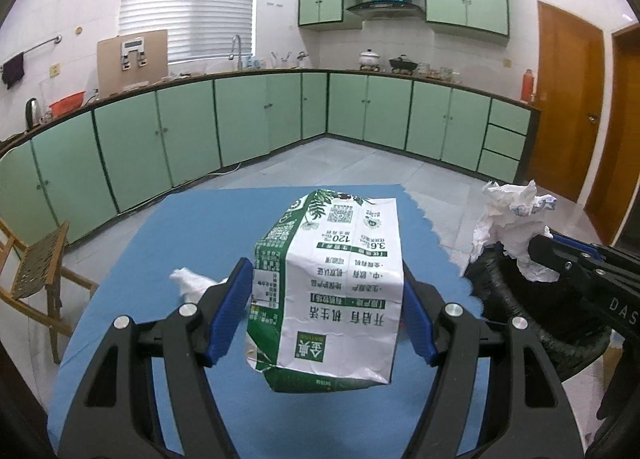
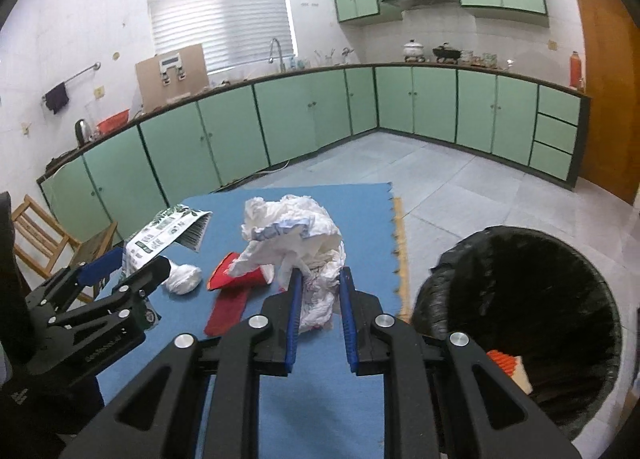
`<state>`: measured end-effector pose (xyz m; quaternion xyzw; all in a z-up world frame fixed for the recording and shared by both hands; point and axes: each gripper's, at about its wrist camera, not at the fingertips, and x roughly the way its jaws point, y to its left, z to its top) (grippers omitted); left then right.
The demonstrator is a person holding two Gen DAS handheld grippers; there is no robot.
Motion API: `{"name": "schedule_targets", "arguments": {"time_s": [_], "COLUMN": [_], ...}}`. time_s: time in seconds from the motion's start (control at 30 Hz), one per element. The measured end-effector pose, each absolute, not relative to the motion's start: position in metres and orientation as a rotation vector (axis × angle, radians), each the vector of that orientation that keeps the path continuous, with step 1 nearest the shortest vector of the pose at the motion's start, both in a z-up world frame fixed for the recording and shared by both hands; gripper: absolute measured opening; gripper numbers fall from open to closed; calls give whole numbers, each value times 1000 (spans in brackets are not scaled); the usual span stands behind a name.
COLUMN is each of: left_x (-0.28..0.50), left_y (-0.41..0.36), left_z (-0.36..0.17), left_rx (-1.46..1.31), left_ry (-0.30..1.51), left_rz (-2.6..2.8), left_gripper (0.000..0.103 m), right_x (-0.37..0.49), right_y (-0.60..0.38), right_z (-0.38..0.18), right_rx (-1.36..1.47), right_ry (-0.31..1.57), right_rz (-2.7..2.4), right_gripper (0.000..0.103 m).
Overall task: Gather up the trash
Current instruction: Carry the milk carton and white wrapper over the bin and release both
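My left gripper (image 1: 326, 283) is shut on a green and white milk carton (image 1: 332, 283), held above the blue mat (image 1: 160, 243); the carton (image 2: 168, 233) and left gripper (image 2: 124, 267) also show at the left of the right wrist view. My right gripper (image 2: 320, 279) is shut on a crumpled white paper wad (image 2: 296, 235), lifted over the mat (image 2: 320, 399); that wad (image 1: 508, 219) shows at the right of the left wrist view with the right gripper (image 1: 532, 259). On the mat lie a small white tissue ball (image 2: 184, 279) and a flattened red cup (image 2: 236, 291). The tissue ball (image 1: 188, 281) peeks out behind my left finger.
A bin lined with a black bag (image 2: 520, 299) stands on the floor right of the mat, with an orange and white item (image 2: 510, 367) inside. A wooden chair (image 1: 36, 271) stands left of the mat. Green cabinets (image 1: 240, 119) line the far walls across open tiled floor.
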<state>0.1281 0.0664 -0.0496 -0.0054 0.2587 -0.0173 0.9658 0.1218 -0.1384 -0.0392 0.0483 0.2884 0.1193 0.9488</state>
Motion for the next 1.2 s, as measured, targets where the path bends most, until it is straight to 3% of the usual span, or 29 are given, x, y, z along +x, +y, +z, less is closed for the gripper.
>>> {"name": "schedule_targets", "arguments": {"time_s": [0.6,1.2], "left_x": [147,188], "left_y": [-56,-185], "left_z": [-44,-77], "left_rx": [32,68], "left_ry": [486,519], "left_rz": [-238,-418], "left_gripper": [67,67], "right_x": [111,116], "right_y": [-255,-357], "right_z": [-29,-69], "right_rx": [134,156], "right_ry": [547,603], "right_rz": [34,-135], "right_gripper": [18,18]}}
